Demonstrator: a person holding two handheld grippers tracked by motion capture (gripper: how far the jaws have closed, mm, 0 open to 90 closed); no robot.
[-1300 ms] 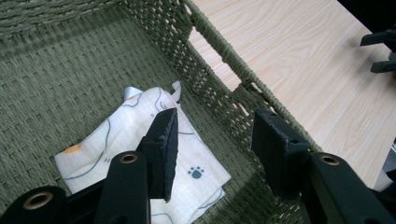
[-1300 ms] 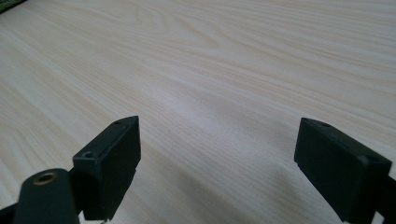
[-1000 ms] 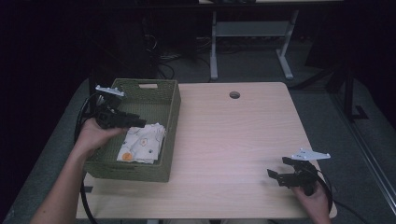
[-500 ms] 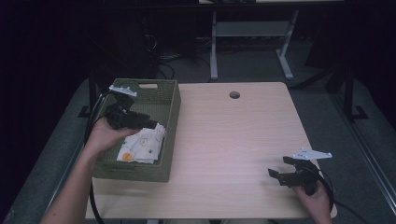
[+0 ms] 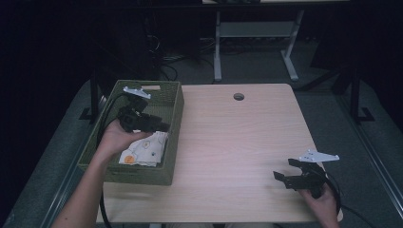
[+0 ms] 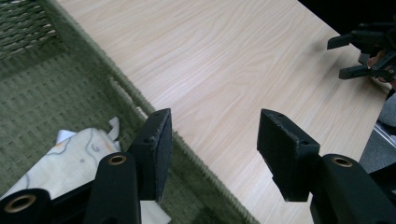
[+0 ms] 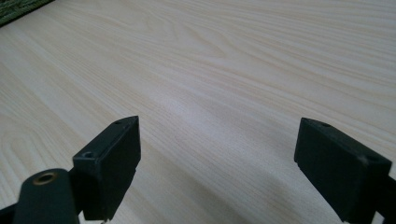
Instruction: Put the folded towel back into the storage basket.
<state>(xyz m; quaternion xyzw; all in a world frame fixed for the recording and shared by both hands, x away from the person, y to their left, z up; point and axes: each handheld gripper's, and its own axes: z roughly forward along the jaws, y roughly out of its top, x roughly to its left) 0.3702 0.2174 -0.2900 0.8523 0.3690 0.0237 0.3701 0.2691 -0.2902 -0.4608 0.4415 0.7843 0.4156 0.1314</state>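
Observation:
A green woven basket (image 5: 174,114) stands at the left of the wooden table (image 5: 237,137). In it lies a white patterned cloth (image 5: 142,149), which the left gripper view has below and left of the jaws (image 6: 70,158). My left gripper (image 5: 160,127) hovers over the basket, above the cloth and pointing right. Its jaws have just been opening and nothing is between them (image 6: 215,126); the basket's rim (image 6: 121,88) passes under them. My right gripper (image 5: 283,169) rests near the table's front right corner, open and empty (image 7: 217,163) over bare wood.
A round cable hole (image 5: 238,96) sits near the table's far edge. A white desk frame (image 5: 252,33) stands on the dark floor behind. The left gripper view has the right gripper (image 6: 335,59) far off across the tabletop.
My left gripper has moved to the right above the basket, nearer its right wall. The right gripper has stayed where it was.

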